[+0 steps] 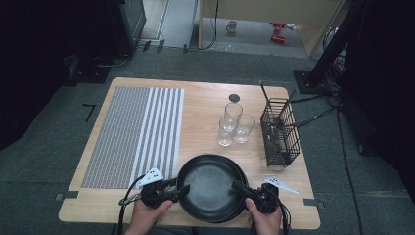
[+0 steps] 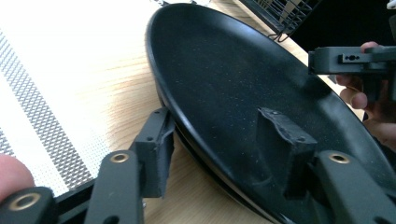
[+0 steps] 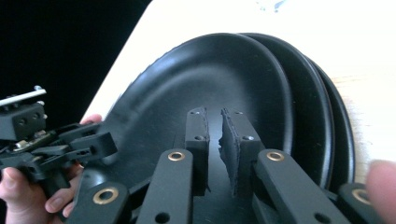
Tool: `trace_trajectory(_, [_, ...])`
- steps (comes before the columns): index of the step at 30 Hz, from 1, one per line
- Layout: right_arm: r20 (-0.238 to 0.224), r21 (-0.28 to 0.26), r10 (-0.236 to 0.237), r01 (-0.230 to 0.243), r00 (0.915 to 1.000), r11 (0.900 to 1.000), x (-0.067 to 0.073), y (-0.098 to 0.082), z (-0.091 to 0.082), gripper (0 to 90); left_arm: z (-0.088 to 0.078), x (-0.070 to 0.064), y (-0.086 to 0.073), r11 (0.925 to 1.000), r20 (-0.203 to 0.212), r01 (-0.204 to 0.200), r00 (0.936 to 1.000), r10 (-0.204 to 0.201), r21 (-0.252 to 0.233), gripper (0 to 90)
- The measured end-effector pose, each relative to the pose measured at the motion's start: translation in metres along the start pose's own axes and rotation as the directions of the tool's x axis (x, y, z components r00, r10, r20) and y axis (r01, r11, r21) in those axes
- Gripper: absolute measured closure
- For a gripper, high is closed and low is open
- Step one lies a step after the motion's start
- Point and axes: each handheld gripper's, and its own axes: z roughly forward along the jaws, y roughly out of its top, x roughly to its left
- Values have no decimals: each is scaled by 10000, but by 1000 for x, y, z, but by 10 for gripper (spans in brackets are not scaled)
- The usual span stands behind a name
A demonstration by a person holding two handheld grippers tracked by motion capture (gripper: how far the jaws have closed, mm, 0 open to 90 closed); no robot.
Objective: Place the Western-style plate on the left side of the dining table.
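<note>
Left claw [image 1: 182, 188] straddles the near-left rim of the top plate [image 1: 210, 183], its jaws spread, one under the edge and one over the dark inner surface, as its own view shows; that placement looks meant to pinch the rim, though the jaws have not closed on it. Right claw [image 1: 238, 186] reaches over the plate's right rim with its jaws pressed nearly together, a thin gap between the pads; from its own view I cannot tell whether they nip the rim or merely hover above the plate's floor. Taking the plate from two opposite sides suggests a lift of the top one off the stack [image 3: 327, 135], which sits at the near edge of the worktop [image 1: 205, 122], between the two hands.

Outward from there: a striped mat [image 1: 134, 137] lies flat on the left half, a likely landing place for a plate. Three glasses [image 1: 235, 128] stand clustered, touching or nearly so, beyond the plates, and a wire basket [image 1: 280, 132] holding utensils stands just right of them.

How many plates are stacked is hard to say: two rims peek from under the top one in the right claw's view, and more may be hidden. Utensils in the basket are too thin to identify. A small dark disc [image 1: 234, 98] near the far edge is unclear.
</note>
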Motion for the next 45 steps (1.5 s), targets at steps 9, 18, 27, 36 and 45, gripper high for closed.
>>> trace_trajectory(9, [1712, -1239, -15, 231, 9852, 9920, -14, 10, -22, 794, 0, 1, 0, 10000, -4, 59, 10000, -59, 40, 499])
trace_trajectory(18, [1317, -560, 195, -122, 9911, 9984, -20, 7, -12, 781, 1, -1, -1, 9999, -48, -106, 9999, 106, 42, 499])
trace_trajectory(27, [1074, -581, 676, -616, 9919, 9964, -23, 7, -12, 802, 7, -5, -2, 9977, -208, -341, 9992, 354, 589, 484])
trace_trajectory(36, [1096, -578, 730, -669, 9913, 9961, -22, 6, -13, 802, 7, -4, -2, 9977, -207, -350, 9991, 363, 586, 485])
trace_trajectory(45, [1180, -581, 705, -640, 9905, 9963, -20, 6, -12, 807, 6, -4, -1, 9981, -146, -275, 9995, 283, 557, 483])
